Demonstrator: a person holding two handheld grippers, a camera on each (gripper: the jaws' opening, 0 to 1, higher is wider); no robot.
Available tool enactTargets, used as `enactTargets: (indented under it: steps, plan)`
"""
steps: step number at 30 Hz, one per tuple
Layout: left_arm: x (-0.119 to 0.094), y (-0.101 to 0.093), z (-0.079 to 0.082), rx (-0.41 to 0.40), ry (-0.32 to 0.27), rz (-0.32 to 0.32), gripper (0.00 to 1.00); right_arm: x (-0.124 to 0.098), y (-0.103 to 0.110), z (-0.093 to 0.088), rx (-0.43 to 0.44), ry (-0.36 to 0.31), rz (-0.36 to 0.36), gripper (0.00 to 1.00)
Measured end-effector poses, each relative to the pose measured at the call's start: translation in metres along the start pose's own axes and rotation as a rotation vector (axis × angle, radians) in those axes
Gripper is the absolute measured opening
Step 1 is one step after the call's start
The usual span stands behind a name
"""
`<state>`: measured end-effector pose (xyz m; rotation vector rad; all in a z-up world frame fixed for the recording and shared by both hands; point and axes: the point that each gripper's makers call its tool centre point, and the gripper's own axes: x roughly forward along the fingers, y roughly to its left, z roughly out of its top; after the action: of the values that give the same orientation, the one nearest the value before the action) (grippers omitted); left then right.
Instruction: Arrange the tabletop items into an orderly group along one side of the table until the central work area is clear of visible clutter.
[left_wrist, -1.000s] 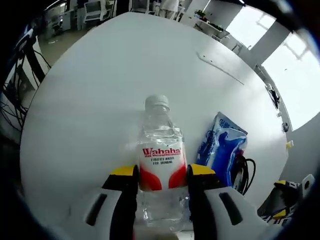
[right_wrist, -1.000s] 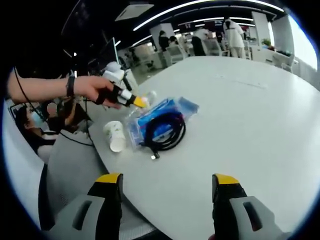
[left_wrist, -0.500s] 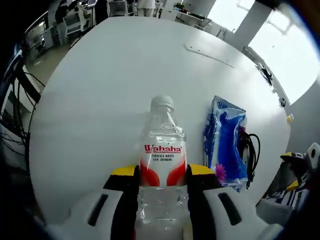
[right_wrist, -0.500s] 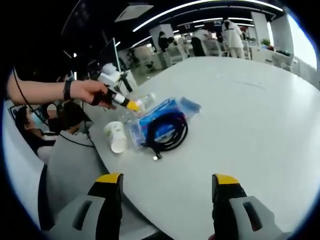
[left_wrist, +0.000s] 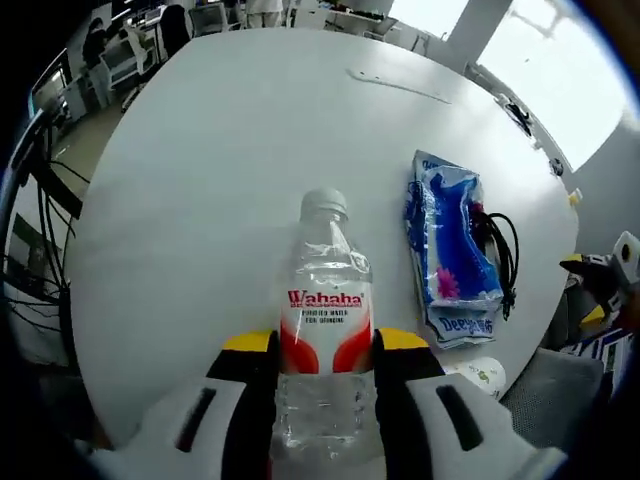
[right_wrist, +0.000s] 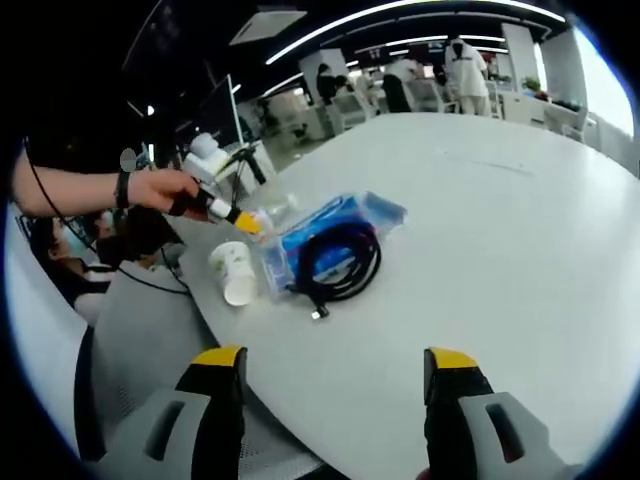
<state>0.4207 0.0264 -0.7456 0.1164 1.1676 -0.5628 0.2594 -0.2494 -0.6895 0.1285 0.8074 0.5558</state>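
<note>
one white table (left_wrist: 200, 150) spans both views, the blue packet (left_wrist: 447, 245) and black cable (right_wrist: 335, 262) lie grouped by its edge, and the left gripper (left_wrist: 323, 345), clamped on the water bottle (left_wrist: 324, 300), has drawn it back above the table's near edge, while the right gripper (right_wrist: 328, 362) waits open.

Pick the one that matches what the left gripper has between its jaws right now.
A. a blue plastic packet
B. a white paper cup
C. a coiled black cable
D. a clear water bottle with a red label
D: in the left gripper view the left gripper has its yellow-tipped jaws closed against the sides of the water bottle, while the blue packet, black cable and paper cup lie apart on the table.
</note>
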Motion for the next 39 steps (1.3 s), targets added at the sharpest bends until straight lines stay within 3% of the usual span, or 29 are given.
enactTargets:
  steps: [5, 16, 22, 28, 33, 39]
  plan:
    - [-0.005, 0.004, -0.007, 0.005, 0.014, 0.000, 0.37, 0.004, 0.003, 0.000, -0.006, -0.002, 0.007, 0.73]
    - [-0.005, 0.005, -0.008, 0.014, 0.039, 0.011, 0.38, 0.004, 0.003, 0.000, 0.000, -0.008, 0.004, 0.73]
    - [0.002, 0.005, 0.003, 0.029, 0.028, 0.029, 0.39, 0.004, 0.005, -0.003, 0.011, -0.004, 0.004, 0.73]
    - [0.013, 0.001, 0.009, 0.045, 0.052, 0.034, 0.46, 0.003, 0.005, -0.005, 0.011, 0.008, 0.003, 0.73]
    - [0.023, 0.007, 0.009, 0.053, 0.072, 0.064, 0.42, 0.000, 0.002, -0.003, 0.015, 0.004, -0.007, 0.73]
    - [0.017, 0.004, 0.014, 0.022, 0.021, 0.064, 0.40, -0.001, 0.001, -0.003, 0.017, 0.006, -0.013, 0.73]
